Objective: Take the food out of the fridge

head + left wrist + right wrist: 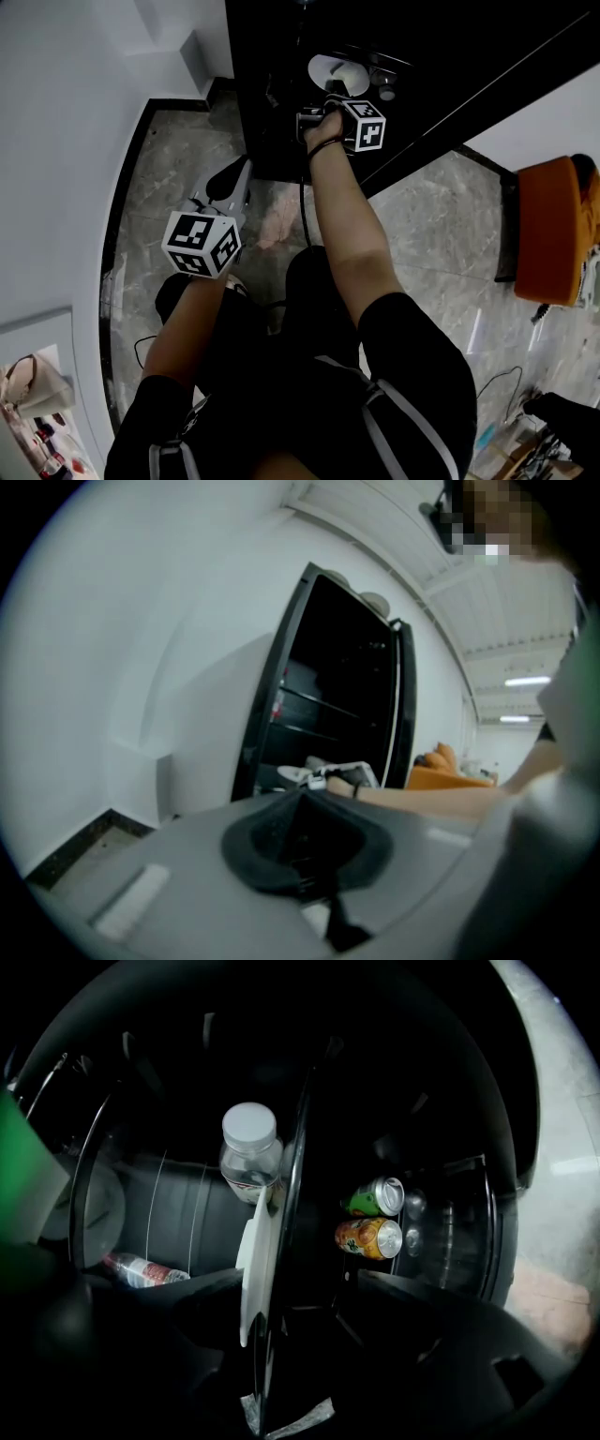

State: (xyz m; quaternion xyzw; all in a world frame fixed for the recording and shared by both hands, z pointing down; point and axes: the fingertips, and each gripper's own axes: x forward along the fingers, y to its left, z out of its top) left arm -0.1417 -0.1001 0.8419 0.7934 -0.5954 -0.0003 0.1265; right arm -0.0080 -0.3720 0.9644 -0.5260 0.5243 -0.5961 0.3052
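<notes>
So, nothing out yet: right tongs [300, 1283] spread inside fridge [281, 112], white plate [253, 1260] between them, ungripped; left tongs [302, 794] pressed together, empty.

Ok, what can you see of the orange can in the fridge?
The orange can looks like metal, with orange and green print and a bare silver top. In the right gripper view it lies sideways, top to the right, in the dark compartment. A green can sits just above it, close or touching. The right gripper is open, short of it.
</notes>
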